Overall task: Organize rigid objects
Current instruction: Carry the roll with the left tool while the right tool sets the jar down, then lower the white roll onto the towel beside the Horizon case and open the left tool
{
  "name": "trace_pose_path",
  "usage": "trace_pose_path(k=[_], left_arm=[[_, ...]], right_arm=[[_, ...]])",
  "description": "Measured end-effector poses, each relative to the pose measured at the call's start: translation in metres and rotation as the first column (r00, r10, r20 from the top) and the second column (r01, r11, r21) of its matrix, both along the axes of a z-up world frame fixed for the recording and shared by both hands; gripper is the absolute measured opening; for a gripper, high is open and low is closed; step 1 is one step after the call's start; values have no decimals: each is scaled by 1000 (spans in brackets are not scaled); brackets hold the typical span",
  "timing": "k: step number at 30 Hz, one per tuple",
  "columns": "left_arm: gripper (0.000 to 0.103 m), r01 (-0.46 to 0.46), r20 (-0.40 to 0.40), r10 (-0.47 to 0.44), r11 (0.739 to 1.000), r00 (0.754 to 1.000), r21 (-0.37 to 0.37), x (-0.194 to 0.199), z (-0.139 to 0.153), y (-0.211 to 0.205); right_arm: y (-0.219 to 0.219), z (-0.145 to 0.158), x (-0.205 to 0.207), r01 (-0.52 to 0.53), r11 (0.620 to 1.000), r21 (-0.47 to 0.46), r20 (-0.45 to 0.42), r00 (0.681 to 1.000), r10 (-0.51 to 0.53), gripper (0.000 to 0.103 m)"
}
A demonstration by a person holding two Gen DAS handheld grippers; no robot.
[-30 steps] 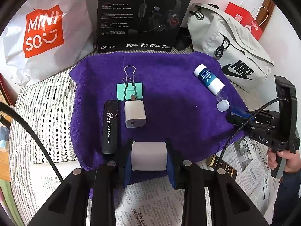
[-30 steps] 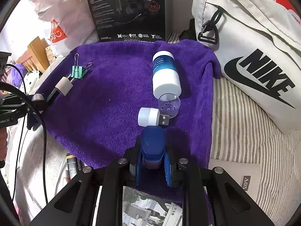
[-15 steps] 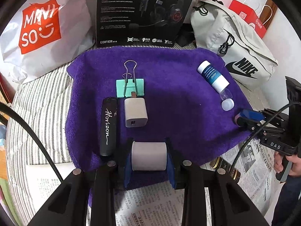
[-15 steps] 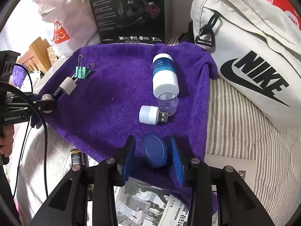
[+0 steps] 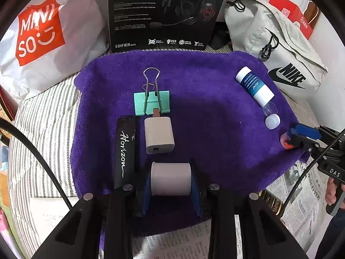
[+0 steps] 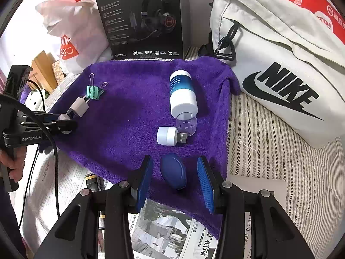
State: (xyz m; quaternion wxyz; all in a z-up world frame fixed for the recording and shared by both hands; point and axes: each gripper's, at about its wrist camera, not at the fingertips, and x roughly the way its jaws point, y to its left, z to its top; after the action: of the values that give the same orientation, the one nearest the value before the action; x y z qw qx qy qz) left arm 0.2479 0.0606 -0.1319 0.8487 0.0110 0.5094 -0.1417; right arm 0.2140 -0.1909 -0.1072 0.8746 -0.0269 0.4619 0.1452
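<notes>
The purple towel [image 5: 211, 116] serves as reference for all positions. Its near edge is hidden behind both rigs, and what lies under it is only partly seen: striped bedding and newsprint too small to read.

Left tongs [image 5: 170, 181]: clenched on a white cylinder [image 5: 170, 181] at the towel's near edge; its ends are covered by the blue pads, no marking visible. Just beyond it on the towel lie a white charger [image 5: 159, 135], a green binder clip [image 5: 152, 103] touching the charger's prong, and a black bar [image 5: 126, 151] lettered "Horizon".

Right tongs [image 6: 175, 176]: released, pads standing apart on either side of a blue oval object [image 6: 173, 173] lying on the towel's near right part, touching neither pad. Beyond it lie a white USB plug [image 6: 169, 135] and a toppled bottle [image 6: 182, 93], label partly legible as "ADMD", its clear cap [image 6: 186, 125] beside the plug.

Behind the towel: a box [image 5: 166, 13] marked "EDIFIER", a "MINISO" bag [image 5: 41, 32], a "NIKE" bag [image 6: 284, 73].
</notes>
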Motion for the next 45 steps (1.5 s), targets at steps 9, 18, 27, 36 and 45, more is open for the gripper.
trace_pose_path(k=[9, 18, 27, 36, 45], left_arm=[[29, 6, -1, -6, 1000, 1000, 20, 2, -2, -4], [30, 43, 0, -44, 995, 999, 89, 2, -2, -12], [30, 42, 13, -44, 993, 999, 112, 0, -2, -14], [30, 37, 8, -39, 991, 999, 129, -1, -3, -16], [30, 37, 4, -38, 991, 999, 131, 1, -3, -16]], right_arm=[[3, -5, 1, 0, 1000, 4, -18, 1000, 0, 43], [7, -7, 6, -29, 999, -19, -36, 999, 28, 47], [2, -6, 3, -22, 1000, 6, -27, 999, 22, 48], [0, -6, 2, -9, 999, 43, -24, 1000, 10, 52], [5, -8, 3, -14, 999, 38, -22, 1000, 15, 60]])
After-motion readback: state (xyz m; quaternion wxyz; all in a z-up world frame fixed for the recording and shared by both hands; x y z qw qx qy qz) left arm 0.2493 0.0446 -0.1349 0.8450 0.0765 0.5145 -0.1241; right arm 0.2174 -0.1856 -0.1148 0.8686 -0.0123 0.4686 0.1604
